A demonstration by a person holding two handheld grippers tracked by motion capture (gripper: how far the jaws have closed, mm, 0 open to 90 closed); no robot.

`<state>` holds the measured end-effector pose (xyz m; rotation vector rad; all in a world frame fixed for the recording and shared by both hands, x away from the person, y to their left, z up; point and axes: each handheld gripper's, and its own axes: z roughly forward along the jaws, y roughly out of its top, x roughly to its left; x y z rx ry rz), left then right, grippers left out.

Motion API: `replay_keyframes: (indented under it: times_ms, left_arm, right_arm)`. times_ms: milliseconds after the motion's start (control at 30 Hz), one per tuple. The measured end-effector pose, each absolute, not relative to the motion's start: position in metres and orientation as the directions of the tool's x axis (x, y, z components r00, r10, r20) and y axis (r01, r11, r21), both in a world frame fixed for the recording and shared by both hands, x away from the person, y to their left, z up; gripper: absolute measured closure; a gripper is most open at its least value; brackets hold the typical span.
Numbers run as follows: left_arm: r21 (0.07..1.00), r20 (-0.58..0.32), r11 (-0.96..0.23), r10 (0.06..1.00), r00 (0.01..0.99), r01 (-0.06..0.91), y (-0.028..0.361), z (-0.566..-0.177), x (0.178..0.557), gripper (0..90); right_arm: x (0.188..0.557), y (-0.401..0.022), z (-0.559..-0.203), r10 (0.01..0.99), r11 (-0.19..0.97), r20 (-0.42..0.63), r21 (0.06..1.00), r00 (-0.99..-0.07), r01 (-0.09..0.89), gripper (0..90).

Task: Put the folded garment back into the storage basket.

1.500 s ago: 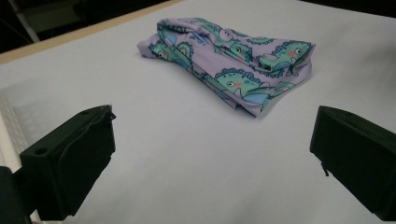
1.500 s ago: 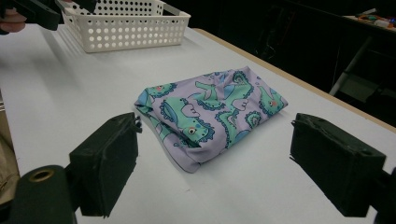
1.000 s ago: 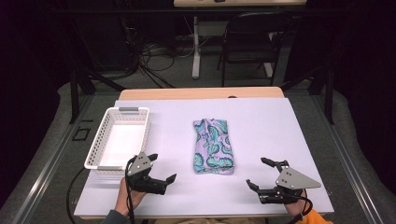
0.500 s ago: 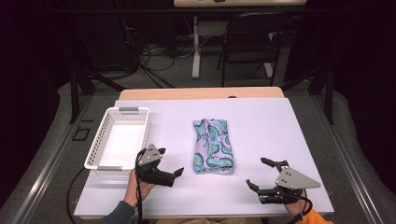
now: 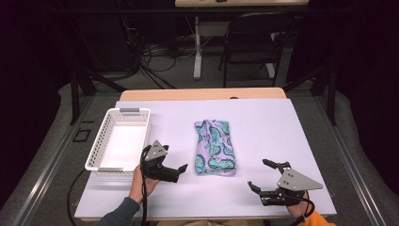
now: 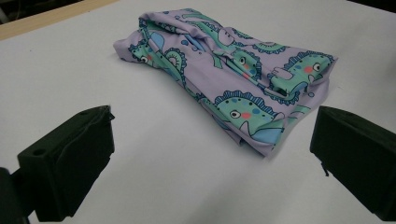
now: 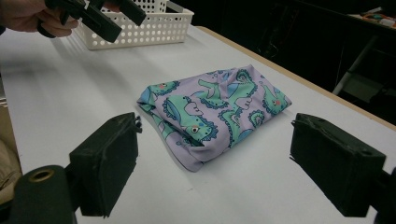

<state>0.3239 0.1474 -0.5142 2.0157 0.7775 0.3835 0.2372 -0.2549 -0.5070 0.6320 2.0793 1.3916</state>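
high view has the folded dinosaur-print cloth (image 5: 215,148) lying flat in the middle of the white table (image 5: 282,127), with the white basket (image 5: 120,139) off to its left, empty and well apart from it. the left gripper (image 5: 175,172) sits just beside the cloth's near left corner, jaws spread wide and holding nothing, pointed in at the fabric. the right gripper (image 5: 261,179) hangs near the table's front edge, jaws open too, nothing between them, a fair way off from the cloth. left gripper view puts the cloth's near corner right between the two black jaws, and that's where the risk is: the cloth is folded in layers, so a shallow pinch there could catch only the top layer and the bundle would likely unfold as it lifts. come in too low and the jaws may just shove the cloth across the smooth table instead of closing on it. and if it goes up by one corner, the rest could trail and snag the basket's rim on the way over.
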Motion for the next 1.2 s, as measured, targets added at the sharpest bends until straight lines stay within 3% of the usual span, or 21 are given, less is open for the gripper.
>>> replay_keyframes:
  times_ms: [1200]
  left_arm:
    - [0.825,-0.078,-0.367,0.679,0.73,0.429,0.114,-0.498,0.36,0.0]
  right_arm:
    - [0.237,-0.254,-0.508,0.648,0.353,-0.181,0.932,-0.74,0.081,14.5]
